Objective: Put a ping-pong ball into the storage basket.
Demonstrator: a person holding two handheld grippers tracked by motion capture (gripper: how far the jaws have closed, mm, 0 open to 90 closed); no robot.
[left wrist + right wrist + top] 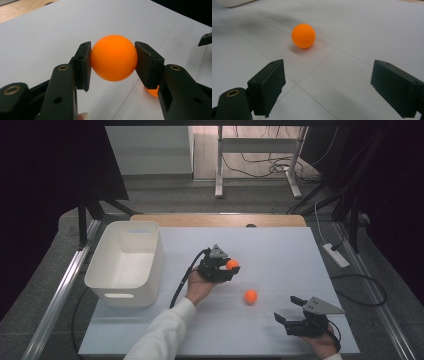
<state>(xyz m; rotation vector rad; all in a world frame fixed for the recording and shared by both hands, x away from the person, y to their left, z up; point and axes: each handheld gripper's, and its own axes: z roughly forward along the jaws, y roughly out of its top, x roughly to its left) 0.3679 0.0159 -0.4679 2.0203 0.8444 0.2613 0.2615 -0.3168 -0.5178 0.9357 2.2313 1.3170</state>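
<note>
Orange balls, black grippers, white bin on a white table top

The ball clamped between the left gripper's pads is plain bright orange with no marking, and the second ball lying on the table matches it, a uniform matte orange. Both the left gripper and the right gripper are black, with brass-coloured rings set in their jaw arms and a grey three-cornered plate on top. The table top is plain white crossed by thin grey lines, with a pale wood strip along its far edge. The bin is solid white. The sleeve is white.
</note>
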